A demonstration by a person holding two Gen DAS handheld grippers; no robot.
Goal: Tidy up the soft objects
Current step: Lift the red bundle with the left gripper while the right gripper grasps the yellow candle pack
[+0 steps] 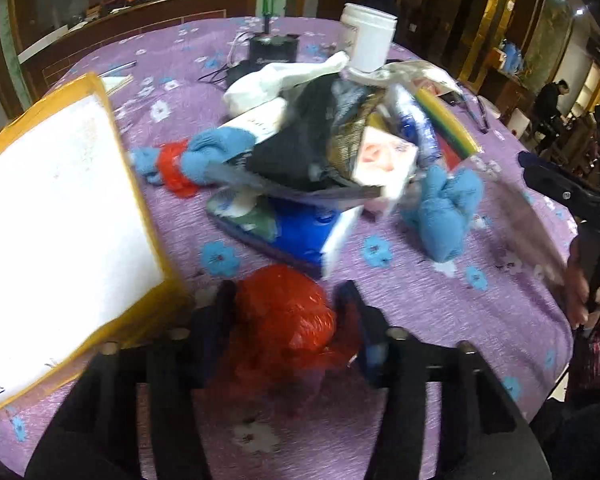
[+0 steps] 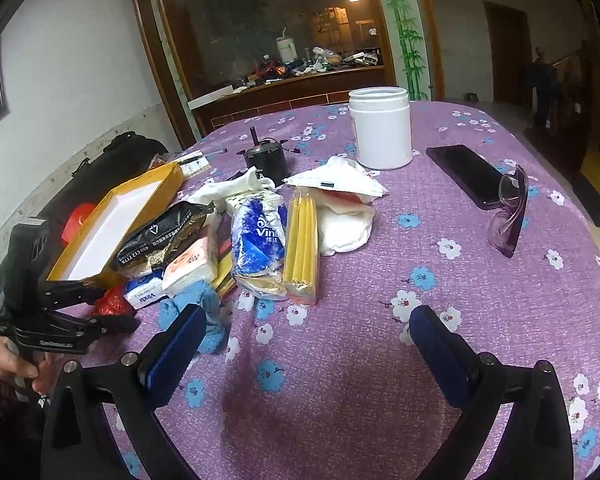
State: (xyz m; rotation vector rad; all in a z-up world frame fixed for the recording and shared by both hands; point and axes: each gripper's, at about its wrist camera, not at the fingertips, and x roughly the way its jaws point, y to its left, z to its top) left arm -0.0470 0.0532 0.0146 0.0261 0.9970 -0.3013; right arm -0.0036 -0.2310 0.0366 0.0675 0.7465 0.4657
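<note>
My left gripper [image 1: 286,300] is shut on a crumpled red plastic bag [image 1: 284,316], low over the purple tablecloth; it also shows in the right wrist view [image 2: 112,304] with the left gripper [image 2: 116,314]. A yellow-edged box with a white inside [image 1: 60,216] stands just left of it, also in the right wrist view [image 2: 112,224]. A pile of soft things lies ahead: blue cloths [image 1: 444,212], tissue packs [image 2: 258,236], a black bag [image 2: 160,236], white cloths [image 2: 348,224]. My right gripper [image 2: 308,340] is open and empty above the cloth.
A white jar [image 2: 382,128], a black phone [image 2: 466,174] and purple glasses [image 2: 510,216] lie to the right of the pile. A small black motor [image 2: 266,160] stands behind it. The table [image 2: 460,320] drops off near the right edge.
</note>
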